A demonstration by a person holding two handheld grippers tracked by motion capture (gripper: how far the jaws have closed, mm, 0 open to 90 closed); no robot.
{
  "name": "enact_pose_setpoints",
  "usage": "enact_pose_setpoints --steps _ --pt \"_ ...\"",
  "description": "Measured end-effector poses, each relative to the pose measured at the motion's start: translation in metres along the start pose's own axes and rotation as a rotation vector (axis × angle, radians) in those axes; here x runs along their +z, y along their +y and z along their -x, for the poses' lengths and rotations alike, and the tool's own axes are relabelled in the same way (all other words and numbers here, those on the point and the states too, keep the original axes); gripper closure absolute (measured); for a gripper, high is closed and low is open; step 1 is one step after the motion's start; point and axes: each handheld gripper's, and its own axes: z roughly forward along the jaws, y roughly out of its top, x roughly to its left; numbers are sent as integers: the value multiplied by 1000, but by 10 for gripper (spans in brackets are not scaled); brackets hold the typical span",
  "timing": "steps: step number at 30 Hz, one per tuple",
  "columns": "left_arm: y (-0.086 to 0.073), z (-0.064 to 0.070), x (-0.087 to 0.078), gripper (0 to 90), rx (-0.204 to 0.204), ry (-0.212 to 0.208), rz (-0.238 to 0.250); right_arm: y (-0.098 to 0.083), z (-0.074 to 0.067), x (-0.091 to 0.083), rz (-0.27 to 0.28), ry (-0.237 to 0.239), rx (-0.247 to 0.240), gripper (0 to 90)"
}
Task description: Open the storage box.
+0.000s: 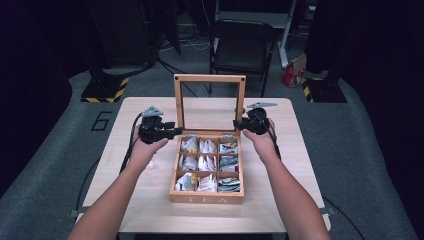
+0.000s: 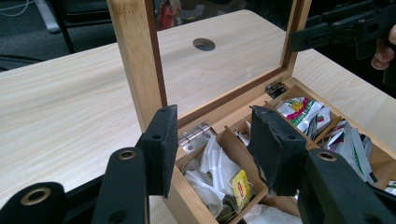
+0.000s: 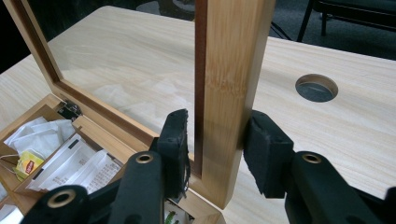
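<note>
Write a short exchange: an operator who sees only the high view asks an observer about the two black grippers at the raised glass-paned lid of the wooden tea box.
Operator: Is the right gripper around the lid?
Observer: Yes. The right gripper has one jaw on each side of the side rail of the glass-paned wooden lid. Whether they press it, I cannot tell.
Operator: And the left gripper?
Observer: The left gripper is open and holds nothing. A silver metal hinge shows between its jaws.
</note>
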Motion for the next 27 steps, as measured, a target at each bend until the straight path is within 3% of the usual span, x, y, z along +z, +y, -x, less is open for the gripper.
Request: enact_pose_setpoints --steps 10,13,17,24,27 --pt "-8 0 -9 521 -8 23 0 -13 -5 -18 -1 -17 -25 535" --pt "-11 1 -10 522 -10 27 -6 -17 -8 -27 10 -6 -3 514" --pt "-12 4 -13 515 -3 36 -13 -24 -18 -40 8 11 -41 468" --pt "-14 12 -20 488 5 35 -4 -32 -29 -59 30 39 -40 384" --pt "-16 14 -23 487 -3 33 -2 -35 -30 -62 -15 66 -33 345"
